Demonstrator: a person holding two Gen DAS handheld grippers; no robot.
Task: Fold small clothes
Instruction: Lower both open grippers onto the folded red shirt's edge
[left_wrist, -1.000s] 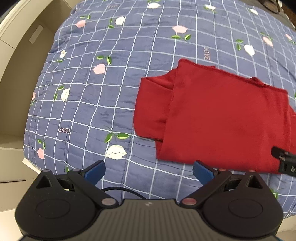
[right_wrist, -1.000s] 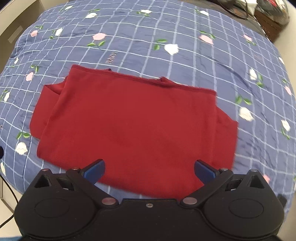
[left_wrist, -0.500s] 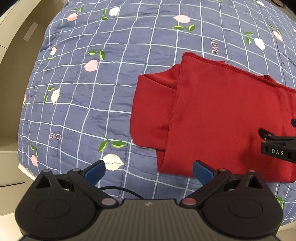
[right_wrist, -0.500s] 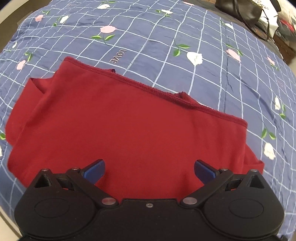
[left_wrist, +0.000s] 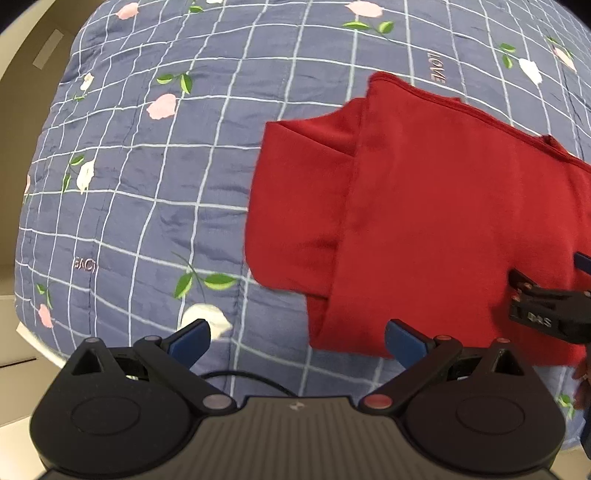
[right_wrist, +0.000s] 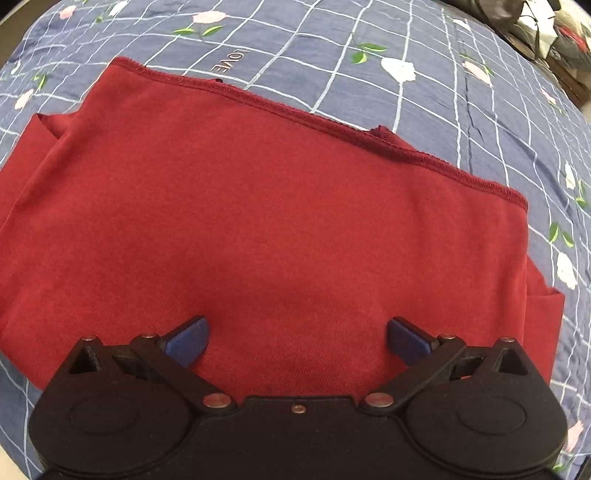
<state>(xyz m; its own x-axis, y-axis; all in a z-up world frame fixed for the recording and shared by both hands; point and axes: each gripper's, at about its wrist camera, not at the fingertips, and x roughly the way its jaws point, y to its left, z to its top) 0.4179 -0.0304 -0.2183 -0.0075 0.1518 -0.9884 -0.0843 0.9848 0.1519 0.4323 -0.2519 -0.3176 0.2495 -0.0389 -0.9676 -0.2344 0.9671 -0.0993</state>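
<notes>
Hovering over the red shirt (right_wrist: 258, 221) lying partly folded on the quilted bed (left_wrist: 147, 184), I am keeping both jaws wide and empty; next I am needing to pinch its near edge.

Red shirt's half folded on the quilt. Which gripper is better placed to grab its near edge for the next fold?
Probably right. The right gripper is open directly over the shirt, near its front edge. The left gripper is open mostly over bare quilt.

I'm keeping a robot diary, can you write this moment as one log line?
left hand-held gripper: open, beside red garment | right hand-held gripper: open, over garment | garment: partly folded on quilt
</notes>
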